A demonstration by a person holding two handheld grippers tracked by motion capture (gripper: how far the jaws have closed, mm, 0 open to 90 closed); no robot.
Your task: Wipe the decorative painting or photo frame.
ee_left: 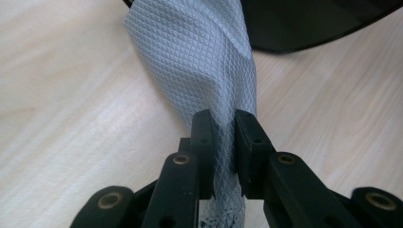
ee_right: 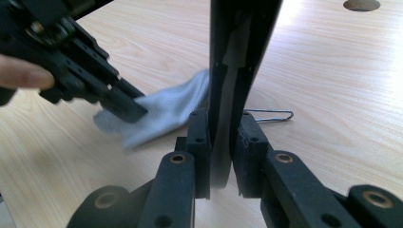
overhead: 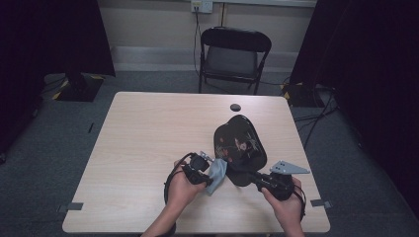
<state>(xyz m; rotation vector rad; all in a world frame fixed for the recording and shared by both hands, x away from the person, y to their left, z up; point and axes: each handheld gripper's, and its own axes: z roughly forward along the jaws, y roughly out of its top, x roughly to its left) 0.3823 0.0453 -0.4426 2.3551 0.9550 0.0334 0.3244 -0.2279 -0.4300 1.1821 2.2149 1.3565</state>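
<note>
We wipe black tray, propped on worktop: right gripper clamps tray rim, left gripper clenches grey cloth against it. Next: rub cloth across lacquer, tray steady.

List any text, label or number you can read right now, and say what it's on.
None can be read.
black tray: reddish and pale painted marks on its face, which look like decoration rather than lettering; too small and blurred to tell.
grey cloth: only a woven diamond pattern, no label.
wall socket: no legible marking.
table: plain wood grain, no print.
</note>
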